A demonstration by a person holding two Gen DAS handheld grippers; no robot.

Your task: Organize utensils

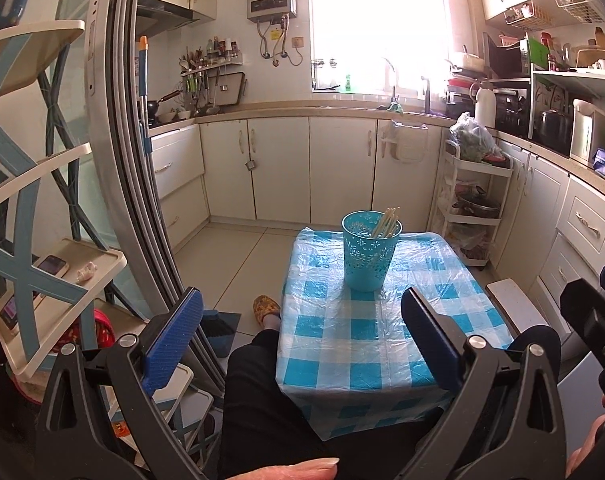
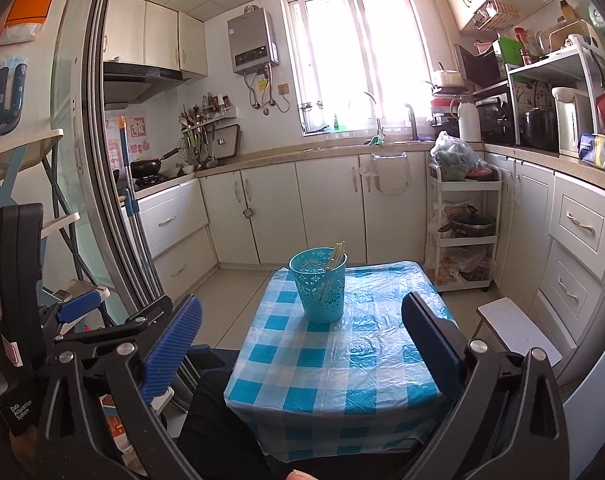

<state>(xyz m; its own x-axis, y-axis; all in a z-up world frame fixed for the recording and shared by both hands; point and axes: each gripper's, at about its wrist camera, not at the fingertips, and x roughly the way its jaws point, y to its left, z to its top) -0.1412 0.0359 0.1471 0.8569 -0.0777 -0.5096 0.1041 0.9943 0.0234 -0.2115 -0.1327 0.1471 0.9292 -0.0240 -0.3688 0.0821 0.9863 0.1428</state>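
Note:
A turquoise perforated cup (image 1: pixel 369 254) (image 2: pixel 319 286) stands upright on a small table with a blue-and-white checked cover (image 1: pixel 362 340) (image 2: pixel 342 360). Pale wooden chopsticks (image 1: pixel 386 222) (image 2: pixel 334 256) lean inside it, tips up. My left gripper (image 1: pixel 302 308) hangs open above the table's near end, nothing between its blue pads. My right gripper (image 2: pixel 302 312) is also open and holds nothing, short of the cup. The other gripper shows at each view's side edge.
A person's dark-trousered leg (image 1: pixel 262 392) and slippered foot (image 1: pixel 267 306) lie left of the table. A sliding door frame (image 1: pixel 114 140) and a shelf rack (image 1: pixel 54 280) stand left. A white trolley (image 1: pixel 474 208) and a low stool (image 1: pixel 514 304) sit right, cabinets behind.

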